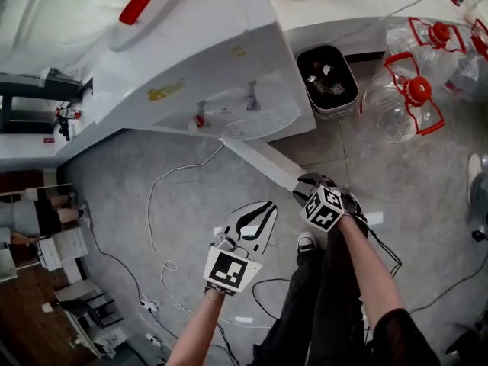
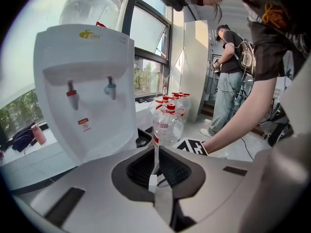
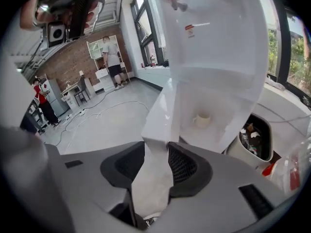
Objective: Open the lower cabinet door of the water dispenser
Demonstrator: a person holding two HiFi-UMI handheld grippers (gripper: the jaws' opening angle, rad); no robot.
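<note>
The lower cabinet door (image 1: pixel 263 165) stands open at an angle from the water dispenser (image 1: pixel 191 67), and its free edge points toward the person. The right tongs (image 1: pixel 305 187) are clamped on this edge, so the panel runs straight away between the pads. The left tongs (image 1: pixel 263 213) are closed together and empty, just beside the door on its left. In my judgement, only the right hand can swing the door wider, along an arc around the hinge.
</note>
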